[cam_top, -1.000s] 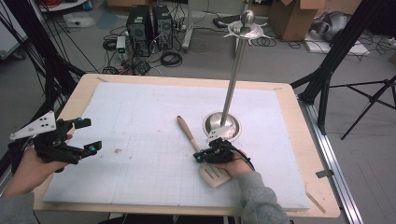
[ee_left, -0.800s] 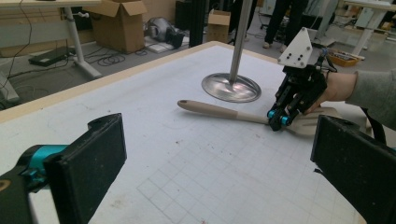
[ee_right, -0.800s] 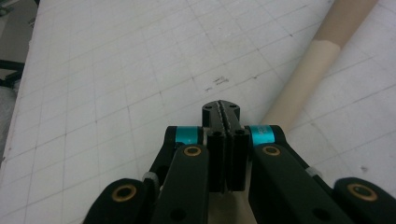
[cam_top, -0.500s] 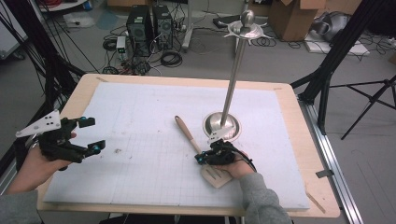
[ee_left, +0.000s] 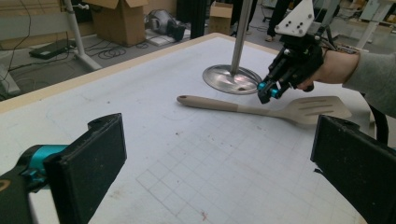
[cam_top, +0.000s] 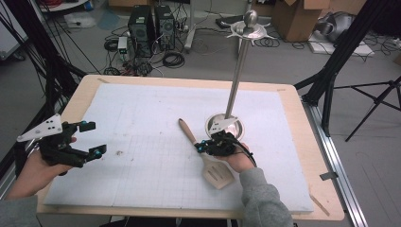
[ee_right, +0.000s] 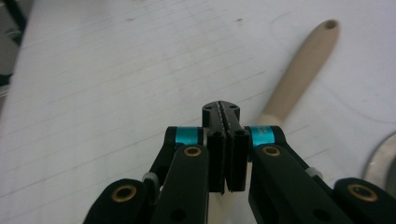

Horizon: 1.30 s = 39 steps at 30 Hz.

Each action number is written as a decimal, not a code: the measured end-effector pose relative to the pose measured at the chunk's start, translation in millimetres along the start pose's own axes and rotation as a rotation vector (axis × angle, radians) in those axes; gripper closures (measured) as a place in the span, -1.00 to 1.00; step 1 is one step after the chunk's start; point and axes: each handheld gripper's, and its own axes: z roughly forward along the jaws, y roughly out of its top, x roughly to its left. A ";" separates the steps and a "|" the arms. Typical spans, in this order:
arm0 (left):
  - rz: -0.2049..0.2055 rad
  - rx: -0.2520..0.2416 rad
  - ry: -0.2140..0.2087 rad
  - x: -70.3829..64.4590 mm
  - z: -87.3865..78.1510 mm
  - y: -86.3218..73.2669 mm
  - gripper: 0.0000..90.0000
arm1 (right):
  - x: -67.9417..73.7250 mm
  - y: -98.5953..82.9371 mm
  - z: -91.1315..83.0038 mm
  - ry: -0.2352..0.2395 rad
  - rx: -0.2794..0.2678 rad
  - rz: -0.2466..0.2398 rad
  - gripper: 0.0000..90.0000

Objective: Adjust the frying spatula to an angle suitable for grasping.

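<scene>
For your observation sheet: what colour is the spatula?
Pale beige all over, spatula; the left gripper view shows it best.

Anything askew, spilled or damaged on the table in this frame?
Nothing stands out. The spatula lies flat on the white mat, intact, and the metal stand is upright. The mat has only a few small dark specks. The right gripper is shut above the spatula's neck.
</scene>
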 end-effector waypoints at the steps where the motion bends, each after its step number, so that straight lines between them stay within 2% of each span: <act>1: -0.001 0.000 0.002 -0.4 -1.0 -0.7 -0.91 | -2.3 0.7 1.7 -0.014 0.001 0.002 0.99; 6: -0.006 0.000 0.017 -1.1 -7.2 -3.8 -0.91 | -11.8 -3.7 15.8 -0.026 0.049 -0.018 0.99; 13: -0.016 0.006 0.034 -1.7 -13.8 -8.7 -0.91 | -18.1 0.9 21.1 -0.029 0.034 -0.021 0.99; 16: -0.019 0.012 0.040 -1.7 -15.2 -10.4 -0.91 | -17.7 4.1 24.4 -0.054 0.032 -0.055 0.99; 19: -0.021 0.013 0.042 -1.8 -15.9 -11.1 -0.91 | -18.9 4.7 26.3 -0.051 0.026 -0.066 0.99; 23: -0.019 0.014 0.044 -1.6 -16.1 -11.6 -0.91 | -19.2 5.5 26.7 -0.063 0.024 -0.055 0.99; 24: -0.020 0.014 0.044 -1.6 -16.0 -11.8 -0.91 | -20.2 6.0 27.0 -0.062 0.025 -0.069 0.99; 28: -0.022 0.016 0.048 -1.1 -16.1 -12.5 -0.91 | -18.2 7.1 27.0 -0.076 0.031 -0.054 0.99; 31: -0.023 0.015 0.046 -1.2 -16.2 -12.3 -0.91 | -18.6 7.4 26.8 -0.086 0.030 -0.055 0.78; 35: -0.023 0.015 0.045 -1.0 -16.4 -12.4 -0.91 | -17.5 7.9 27.0 -0.091 0.033 -0.026 0.63; 39: -0.024 0.017 0.047 -1.0 -16.3 -12.6 -0.91 | -17.2 8.2 28.2 -0.093 0.038 -0.020 0.60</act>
